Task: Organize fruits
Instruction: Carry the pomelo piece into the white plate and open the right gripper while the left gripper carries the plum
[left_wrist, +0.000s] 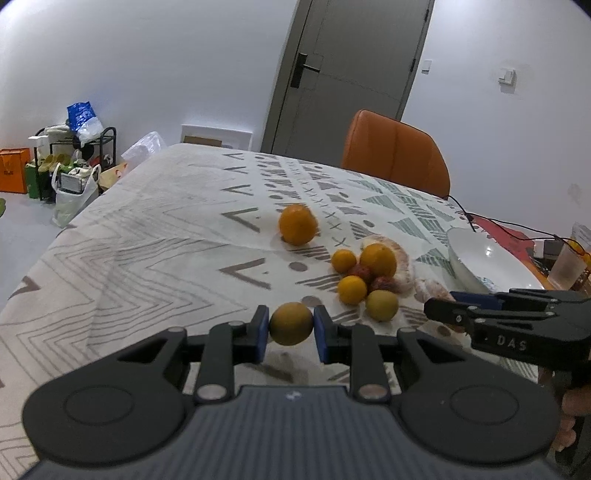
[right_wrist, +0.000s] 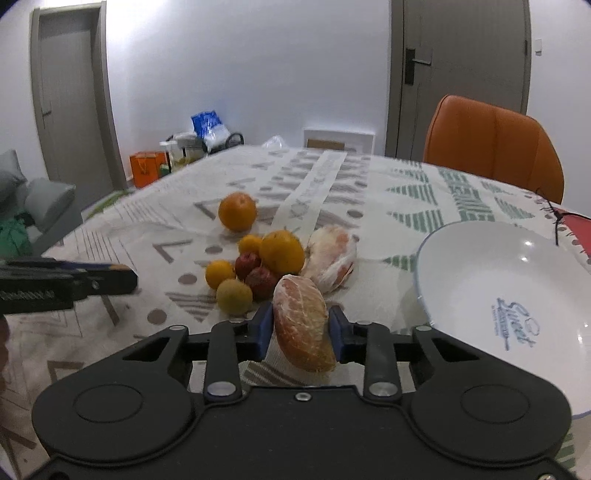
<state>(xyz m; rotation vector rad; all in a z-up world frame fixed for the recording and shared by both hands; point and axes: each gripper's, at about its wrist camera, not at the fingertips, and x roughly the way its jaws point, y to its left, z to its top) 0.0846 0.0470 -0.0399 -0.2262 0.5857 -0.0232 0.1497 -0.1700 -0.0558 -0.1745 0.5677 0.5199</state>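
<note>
My left gripper (left_wrist: 291, 326) is shut on a small yellow-orange citrus fruit (left_wrist: 291, 323) just above the tablecloth. My right gripper (right_wrist: 301, 328) is shut on a peeled pomelo segment (right_wrist: 303, 325), left of the white bowl (right_wrist: 480, 280). A cluster of fruit lies on the cloth: a large orange (right_wrist: 282, 251), small oranges (right_wrist: 219, 274), red fruits (right_wrist: 263, 282), a yellow-green fruit (right_wrist: 234, 296) and a second pomelo segment (right_wrist: 330, 258). A lone orange (right_wrist: 237, 211) sits farther back. The right gripper shows in the left wrist view (left_wrist: 517, 321), and the bowl too (left_wrist: 480, 258).
An orange chair (right_wrist: 495, 147) stands at the table's far side. A black cable (right_wrist: 554, 218) runs past the bowl. A plastic cup (left_wrist: 565, 267) stands at the right edge. Bags and a rack (left_wrist: 62, 162) sit on the floor to the left.
</note>
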